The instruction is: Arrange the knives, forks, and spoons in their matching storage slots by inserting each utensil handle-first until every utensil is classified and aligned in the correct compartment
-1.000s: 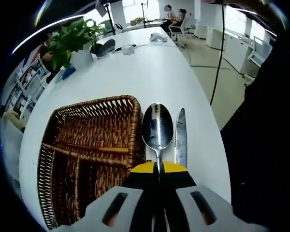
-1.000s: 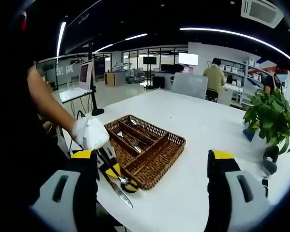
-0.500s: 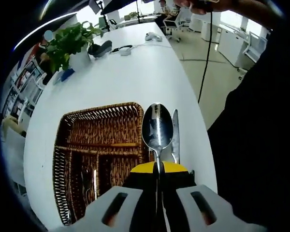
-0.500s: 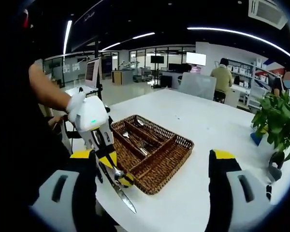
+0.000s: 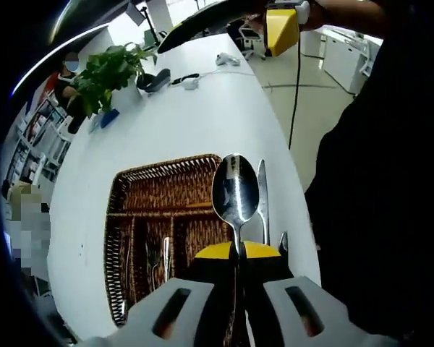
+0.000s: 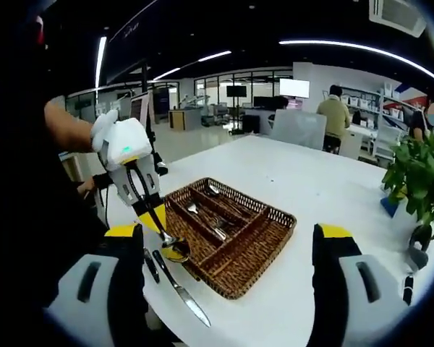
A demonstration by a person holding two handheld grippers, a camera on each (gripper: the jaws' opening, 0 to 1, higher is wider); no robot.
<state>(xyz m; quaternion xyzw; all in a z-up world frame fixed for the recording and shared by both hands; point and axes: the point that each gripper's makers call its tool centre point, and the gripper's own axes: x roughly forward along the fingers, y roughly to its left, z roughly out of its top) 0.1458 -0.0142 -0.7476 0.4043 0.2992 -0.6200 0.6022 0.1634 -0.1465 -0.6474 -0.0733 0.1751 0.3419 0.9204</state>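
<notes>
My left gripper (image 5: pixel 237 253) is shut on the handle of a shiny spoon (image 5: pixel 235 189), bowl forward, held above the table beside the wicker cutlery basket (image 5: pixel 166 165). The right gripper view has that gripper (image 6: pixel 161 230) hanging the spoon (image 6: pixel 175 251) over the basket's near corner (image 6: pixel 231 293). A table knife (image 5: pixel 263 196) lies on the white table right of the basket, also visible as the knife (image 6: pixel 182 293), with a dark-handled utensil (image 6: pixel 151 265) next to it. Some cutlery (image 6: pixel 204 215) lies in the basket's slots. My right gripper (image 6: pixel 227 233) is open and holds nothing.
A potted plant (image 5: pixel 105 69) stands at the far end of the long white table (image 5: pixel 202 108), with cables and small devices near it. The table edge (image 5: pixel 296 181) runs close to the knife. People sit at desks in the background (image 6: pixel 335 116).
The left gripper has lifted the spoon higher beside the basket. Both views have shifted with the hands, and the right gripper now shows at the top of the left gripper view.
</notes>
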